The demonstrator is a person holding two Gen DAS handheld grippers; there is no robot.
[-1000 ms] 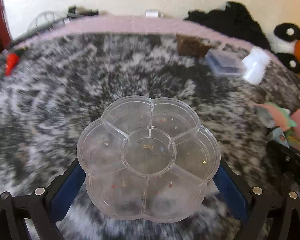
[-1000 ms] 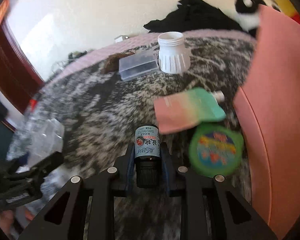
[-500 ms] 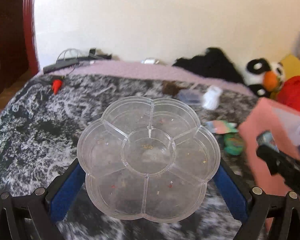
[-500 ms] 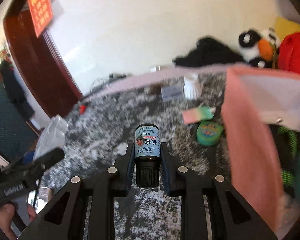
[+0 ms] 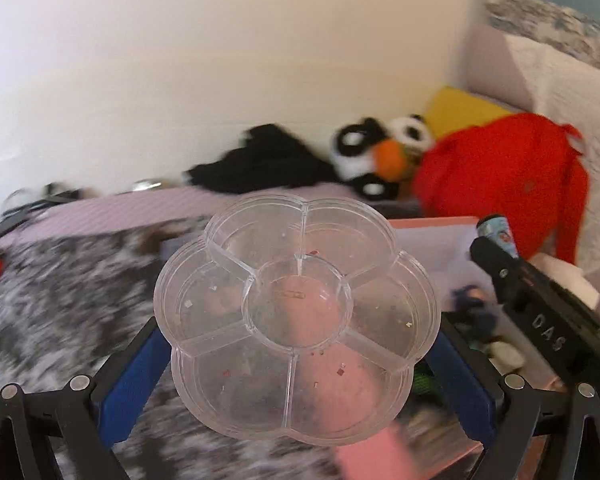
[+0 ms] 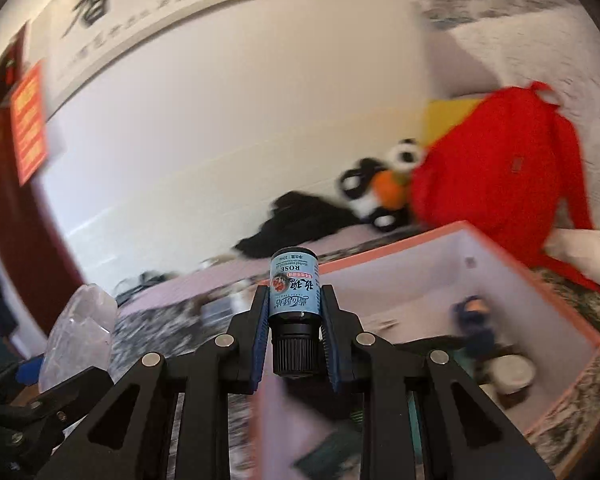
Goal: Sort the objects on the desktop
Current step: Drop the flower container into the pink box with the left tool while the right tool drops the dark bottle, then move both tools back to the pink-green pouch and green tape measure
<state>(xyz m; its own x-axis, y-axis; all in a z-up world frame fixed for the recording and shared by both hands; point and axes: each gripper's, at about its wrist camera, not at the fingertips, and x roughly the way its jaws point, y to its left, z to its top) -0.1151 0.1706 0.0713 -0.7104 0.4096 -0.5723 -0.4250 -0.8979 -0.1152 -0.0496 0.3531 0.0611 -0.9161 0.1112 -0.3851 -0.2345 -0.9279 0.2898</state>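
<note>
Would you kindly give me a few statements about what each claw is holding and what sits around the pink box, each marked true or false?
1. The left claw holds a clear flower-shaped tray. True.
2. The small bottle in the right claw has a red label. False: its label is light blue, and its ribbed cap is black.
3. The pink box stands open, with a few things inside. True.
4. The flower-shaped tray is packed full of beads. False: its compartments hold only a few tiny specks.
5. A red bag lies behind the pink box, beside a black-and-white plush toy. True.
</note>
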